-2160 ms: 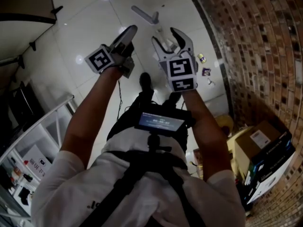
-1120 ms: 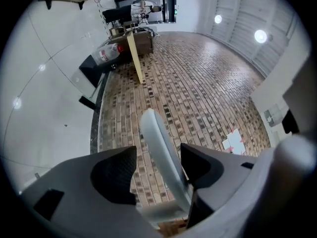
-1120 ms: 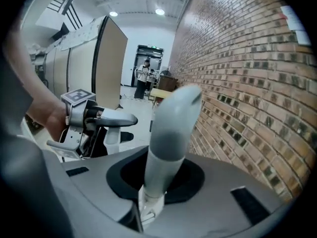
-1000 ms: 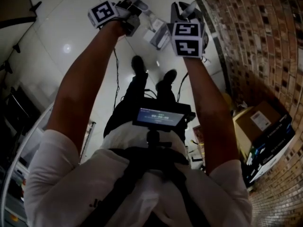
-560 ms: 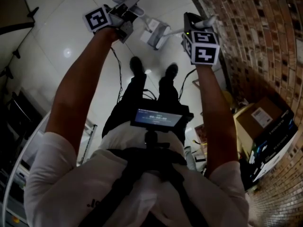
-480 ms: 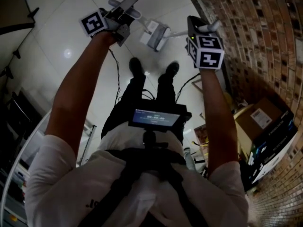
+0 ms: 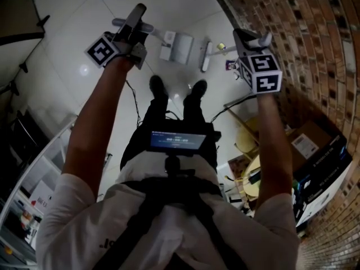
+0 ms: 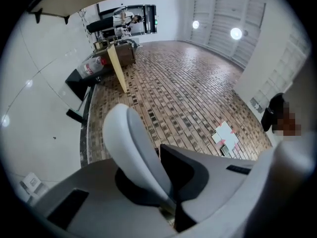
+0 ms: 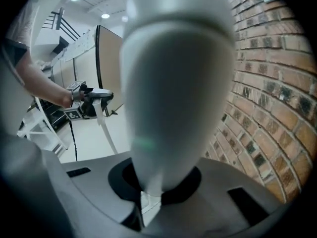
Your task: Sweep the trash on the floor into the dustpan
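Standing on the pale tiled floor [image 7: 73,66], the person is seen from above w/ both arms stretched fwd, 1 gripper held in each hand. The left gripper [image 7: 135,20] is closed on a white handle [image 8: 134,148]. Its jaws have just been closing, and in the left gripper view the handle is pinched between them and slants up to the left. In the right gripper view the same handle is seen as a thin white rod dropping from the left gripper toward the floor. The right gripper [image 7: 251,39] is clamped tight on a thick pale handle [image 9: 173,83], by which most of the right gripper view is filled. Its jaws are held close to the brick wall [image 7: 315,49].

Ahead of the person's shoes [image 7: 157,88], a boxy white dustpan [image 7: 177,46] is set on the floor, w/ a slim white broom head [image 7: 206,55] just beside it on the right. The trash is found near the foot of the wall: 1 small yellowish piece [image 7: 221,48] and 1 darker scrap [image 7: 230,65], both right of the broom head and apart from the dustpan. Which handle belongs to which tool can't be told.
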